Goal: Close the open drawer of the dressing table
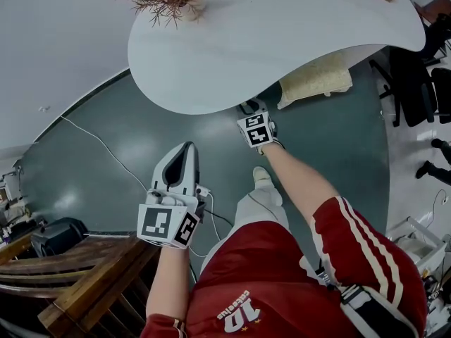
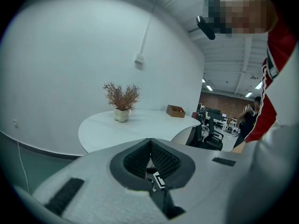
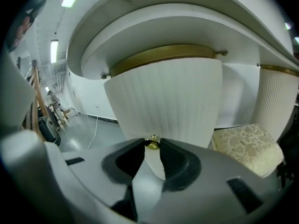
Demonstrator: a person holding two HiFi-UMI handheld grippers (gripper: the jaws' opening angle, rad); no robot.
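Between the right gripper's (image 3: 152, 148) jaw tips sits the gold knob (image 3: 153, 142) of the ribbed white drawer (image 3: 163, 97), clamped, arm stretched under the tabletop (image 1: 282, 41); only that gripper's view shows this; left gripper (image 1: 185, 150) hangs near the body, jaws together.

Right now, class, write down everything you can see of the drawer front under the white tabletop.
The drawer front is a curved, bulging panel of white, vertically ribbed material. A brass-coloured band runs along its top edge, just under the white tabletop. A small gold knob sits low at its middle, and the right gripper is shut on it. How far out the drawer stands cannot be told.
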